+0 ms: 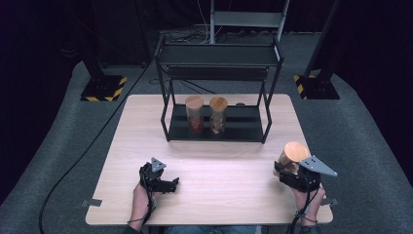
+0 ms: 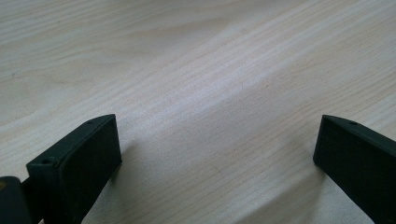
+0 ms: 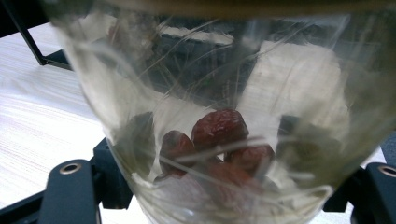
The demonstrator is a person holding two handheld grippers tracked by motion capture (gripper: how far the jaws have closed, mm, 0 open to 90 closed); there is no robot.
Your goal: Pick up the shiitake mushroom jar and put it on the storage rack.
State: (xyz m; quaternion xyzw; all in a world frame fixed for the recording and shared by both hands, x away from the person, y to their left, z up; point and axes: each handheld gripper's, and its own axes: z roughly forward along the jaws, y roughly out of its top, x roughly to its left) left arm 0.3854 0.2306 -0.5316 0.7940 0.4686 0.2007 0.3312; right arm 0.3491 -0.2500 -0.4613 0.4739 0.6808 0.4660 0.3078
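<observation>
Glass is filling the space between the right gripper's [image 1: 288,171] jaws, which are pinching a clear jar [image 3: 219,116] at its sides; the jar is sitting tilted in that grip, its round wooden lid [image 1: 296,151] leaning up and away from the fingers. Through the scratched wall, wrinkled red dried fruits [image 3: 218,129] are lying at the jar's low end. The left gripper [image 1: 171,184] is resting low over the bare wood, its jaws spreading wide with nothing between them. Well beyond both sets of fingers, a black two-tier rack [image 1: 217,92] is standing at the far side of the pale wooden table [image 1: 219,168], carrying two more wooden-lidded jars [image 1: 206,115] side by side on its lower shelf. Grey carpet [image 1: 360,136] is lying around the table, with dark stands behind.
</observation>
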